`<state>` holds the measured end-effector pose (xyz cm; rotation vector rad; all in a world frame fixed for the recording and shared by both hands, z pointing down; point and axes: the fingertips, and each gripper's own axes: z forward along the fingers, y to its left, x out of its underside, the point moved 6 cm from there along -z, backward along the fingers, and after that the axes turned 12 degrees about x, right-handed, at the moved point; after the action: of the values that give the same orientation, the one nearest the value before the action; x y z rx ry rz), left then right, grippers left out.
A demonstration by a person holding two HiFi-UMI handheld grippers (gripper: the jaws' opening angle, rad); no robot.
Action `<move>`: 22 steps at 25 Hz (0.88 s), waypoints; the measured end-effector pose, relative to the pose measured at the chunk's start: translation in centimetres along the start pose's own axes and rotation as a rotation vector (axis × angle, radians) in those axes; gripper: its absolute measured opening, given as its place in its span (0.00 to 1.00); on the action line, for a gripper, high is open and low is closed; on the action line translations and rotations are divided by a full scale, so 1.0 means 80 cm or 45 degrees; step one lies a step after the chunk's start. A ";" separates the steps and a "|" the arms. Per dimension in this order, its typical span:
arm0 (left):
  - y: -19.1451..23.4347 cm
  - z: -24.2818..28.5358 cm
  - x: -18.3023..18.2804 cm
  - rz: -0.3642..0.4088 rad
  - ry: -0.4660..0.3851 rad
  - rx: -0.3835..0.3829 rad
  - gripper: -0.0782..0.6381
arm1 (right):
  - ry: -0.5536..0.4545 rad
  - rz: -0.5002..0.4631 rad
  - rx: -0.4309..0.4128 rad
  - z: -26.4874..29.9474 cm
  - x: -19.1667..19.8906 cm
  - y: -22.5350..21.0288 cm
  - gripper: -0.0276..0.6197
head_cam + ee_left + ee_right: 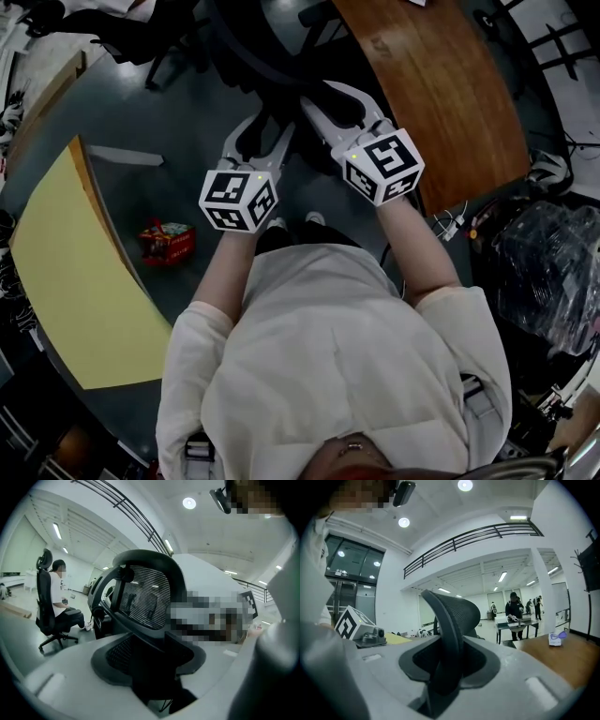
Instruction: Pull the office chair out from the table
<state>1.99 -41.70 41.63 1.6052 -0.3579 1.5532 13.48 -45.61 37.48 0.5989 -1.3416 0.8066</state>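
Observation:
The black mesh office chair (265, 58) stands at the curved edge of the brown wooden table (450, 89). My left gripper (260, 141) reaches the left side of its backrest, and my right gripper (330, 101) the right side. In the left gripper view the backrest frame (145, 590) rises between the dark pads (112, 656), and my left gripper (150, 670) is closed on it. In the right gripper view the backrest's edge (452, 611) stands upright in the jaws, with my right gripper (445, 667) closed on it. The chair's seat and base are hidden.
A yellow table (66, 272) curves along the left, and a small red box (167, 241) lies on the dark floor beside it. Cables and a plastic-wrapped bundle (548, 267) crowd the right. Farther off, a person sits on another black chair (47, 606).

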 end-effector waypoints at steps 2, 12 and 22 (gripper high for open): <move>-0.003 -0.002 0.002 -0.023 -0.038 -0.016 0.40 | 0.007 0.005 -0.025 0.000 -0.001 0.001 0.19; -0.020 -0.016 0.011 -0.107 -0.119 -0.056 0.31 | 0.007 -0.006 -0.163 0.000 -0.010 0.013 0.18; -0.014 -0.055 0.013 -0.111 -0.123 -0.029 0.29 | 0.022 0.012 -0.171 0.002 -0.010 0.050 0.18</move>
<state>0.00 -37.45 41.57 1.6596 -0.3523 1.4050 10.18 -43.45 36.43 0.4797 -1.3720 0.7214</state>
